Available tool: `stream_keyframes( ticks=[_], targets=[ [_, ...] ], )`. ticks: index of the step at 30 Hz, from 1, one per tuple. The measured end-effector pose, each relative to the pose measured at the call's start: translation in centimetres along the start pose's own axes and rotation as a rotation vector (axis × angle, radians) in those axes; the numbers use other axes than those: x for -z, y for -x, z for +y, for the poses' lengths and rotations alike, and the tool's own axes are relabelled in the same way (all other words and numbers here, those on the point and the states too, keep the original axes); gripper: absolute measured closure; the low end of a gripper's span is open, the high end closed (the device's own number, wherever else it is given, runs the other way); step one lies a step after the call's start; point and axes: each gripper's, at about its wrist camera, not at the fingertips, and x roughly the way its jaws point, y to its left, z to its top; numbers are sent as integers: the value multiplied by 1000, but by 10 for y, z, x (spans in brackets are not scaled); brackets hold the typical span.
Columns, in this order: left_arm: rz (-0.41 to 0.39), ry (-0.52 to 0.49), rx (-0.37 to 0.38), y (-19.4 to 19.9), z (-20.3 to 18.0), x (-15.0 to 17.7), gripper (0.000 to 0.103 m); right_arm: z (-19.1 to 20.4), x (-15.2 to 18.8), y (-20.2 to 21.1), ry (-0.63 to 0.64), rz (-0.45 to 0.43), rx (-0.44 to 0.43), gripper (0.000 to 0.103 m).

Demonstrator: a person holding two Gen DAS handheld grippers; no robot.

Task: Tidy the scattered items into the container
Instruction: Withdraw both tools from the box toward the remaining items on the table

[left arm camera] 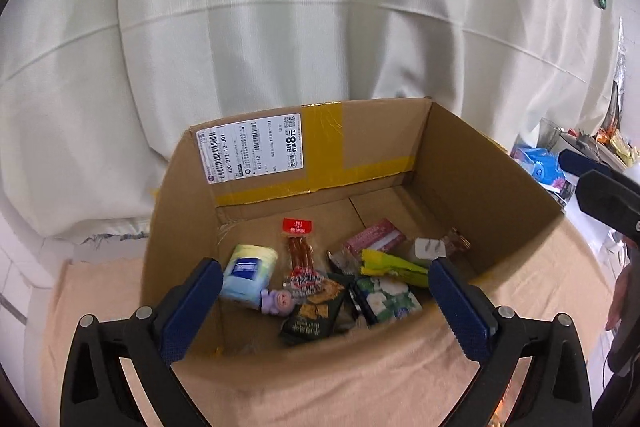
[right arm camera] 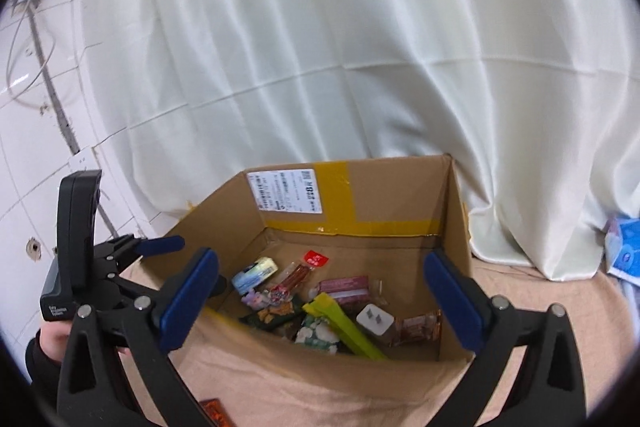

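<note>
You're holding both grippers over the near edge of the cardboard box [left arm camera: 460, 163], and both are released: the left gripper [left arm camera: 326, 303] is gaping wide with nothing between its blue pads, and the right gripper [right arm camera: 322, 303] is doing the same. The box is sitting on the peach cloth [left arm camera: 360, 379] covering the counter, and it's already holding the tissue pack [left arm camera: 250, 275], the sausage packet [left arm camera: 298, 247], the yellow-green wrapper [left arm camera: 394, 267] and the white plug [right arm camera: 374, 319].

Best play from here, I'd say: you're lifting clear of the rim before swinging away, so no pad catches the front wall and drags the box.

Now the views. The right camera is catching an orange packet [right arm camera: 214, 413] on the cloth at its bottom edge, still outside the box, and the left camera is missing it. The left camera is showing a blue pack [left arm camera: 538, 163] off to the right.
</note>
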Motion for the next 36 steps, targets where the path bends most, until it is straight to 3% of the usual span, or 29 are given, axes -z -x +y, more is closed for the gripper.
stream_keyframes(
  ticks=[14,27,36],
  targets=[
    [-55,-8,15,74,-13,66,0,41,37,52,58,-1,-7,0],
    [-29,20,44,65,-20,118,0,40,88,62,62,51,15,0],
    [22,38,36,44,-23,164,0,36,148,50,95,150,33,0]
  ],
)
